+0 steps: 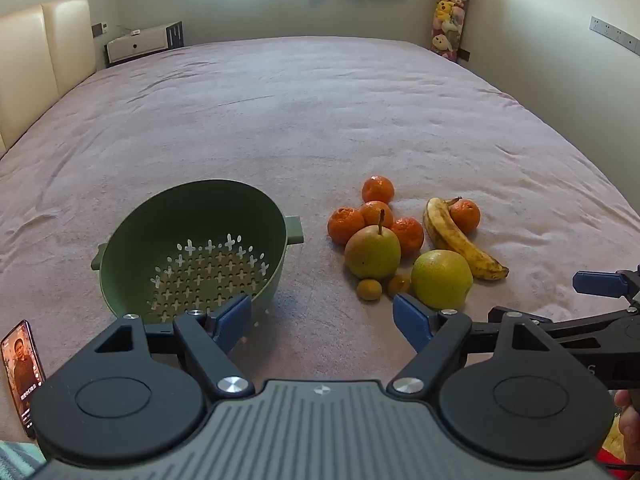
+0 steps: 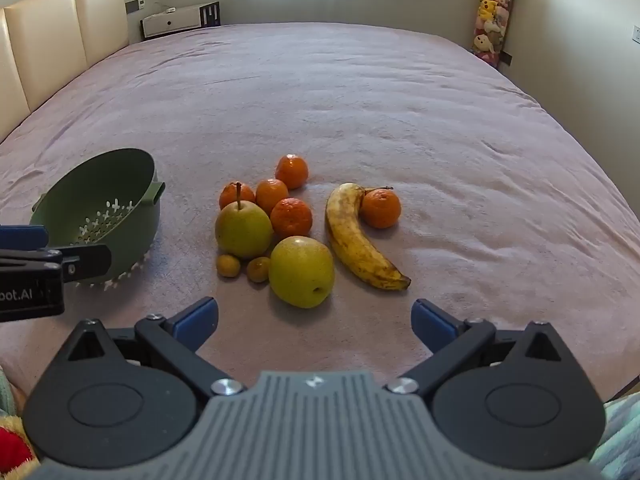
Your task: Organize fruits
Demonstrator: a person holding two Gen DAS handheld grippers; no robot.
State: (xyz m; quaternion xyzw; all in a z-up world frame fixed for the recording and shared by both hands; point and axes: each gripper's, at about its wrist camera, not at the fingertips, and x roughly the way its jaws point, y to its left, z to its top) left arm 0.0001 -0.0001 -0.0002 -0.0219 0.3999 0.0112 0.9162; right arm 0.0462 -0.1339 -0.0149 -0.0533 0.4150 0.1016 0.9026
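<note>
A green colander [image 1: 132, 264] lies tilted on the pink bedspread, also in the right wrist view [image 2: 120, 184]. To its right lies a fruit pile: a pear with stem [image 1: 372, 254] [image 2: 243, 230], a round green-yellow fruit [image 1: 440, 279] [image 2: 301, 271], a spotted banana [image 1: 460, 242] [image 2: 356, 240], several tangerines [image 1: 378, 189] [image 2: 292, 171] and two small kumquats [image 1: 369, 289] [image 2: 228, 266]. My left gripper [image 1: 322, 322] is open and empty, just short of the colander and fruit. My right gripper [image 2: 315, 320] is open and empty, just short of the round fruit.
A phone [image 1: 22, 372] lies on the bed at the near left. A cream headboard [image 1: 44, 60] stands left. A white cabinet [image 1: 140, 42] and a hanging bag of plush toys [image 1: 448, 12] stand at the far wall. The bedspread [image 1: 320, 120] stretches far behind the fruit.
</note>
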